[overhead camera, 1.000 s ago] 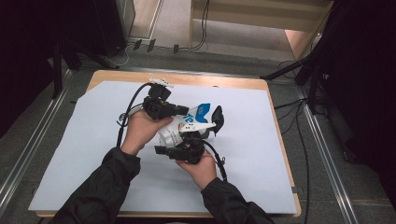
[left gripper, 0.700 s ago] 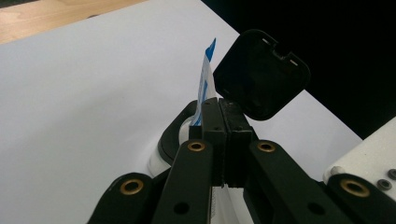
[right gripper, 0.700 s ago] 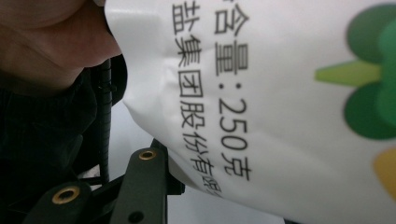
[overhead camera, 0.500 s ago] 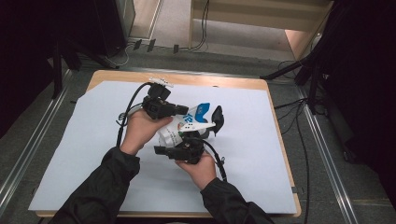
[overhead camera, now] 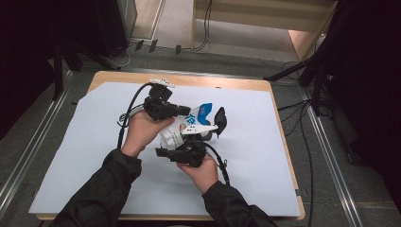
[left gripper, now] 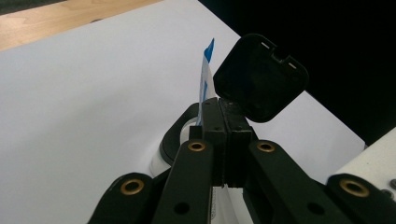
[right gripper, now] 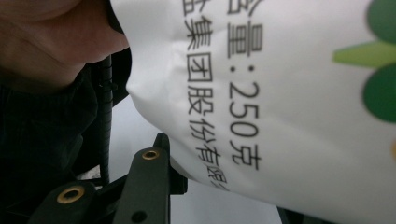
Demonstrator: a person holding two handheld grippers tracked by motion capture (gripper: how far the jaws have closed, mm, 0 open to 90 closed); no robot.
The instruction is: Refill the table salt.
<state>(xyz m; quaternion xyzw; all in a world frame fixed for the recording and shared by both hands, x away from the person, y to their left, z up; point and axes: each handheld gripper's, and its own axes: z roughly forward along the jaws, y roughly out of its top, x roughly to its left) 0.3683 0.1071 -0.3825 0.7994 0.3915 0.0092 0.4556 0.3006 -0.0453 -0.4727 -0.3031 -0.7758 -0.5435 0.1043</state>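
Note:
A white pouch [overhead camera: 185, 127] with a blue top [overhead camera: 204, 111] and black printed text is held above the white sheet, over a white container with a black rim [left gripper: 173, 140]. The container's black flip lid [overhead camera: 220, 120] [left gripper: 261, 77] stands open. My left gripper [overhead camera: 185, 111] [left gripper: 224, 140] is shut on the pouch's thin blue-and-white top edge [left gripper: 204, 86]. My right gripper [overhead camera: 190, 142] comes from below. In the right gripper view its jaws sit either side of the pouch's printed body [right gripper: 280, 93], clamped on it.
A large white sheet [overhead camera: 85, 156] covers the wooden table [overhead camera: 227, 83]. Black cables [overhead camera: 127, 113] trail from both grippers. Metal rails [overhead camera: 331, 161] run along both sides of the table, and dark stands and floor cables lie beyond it.

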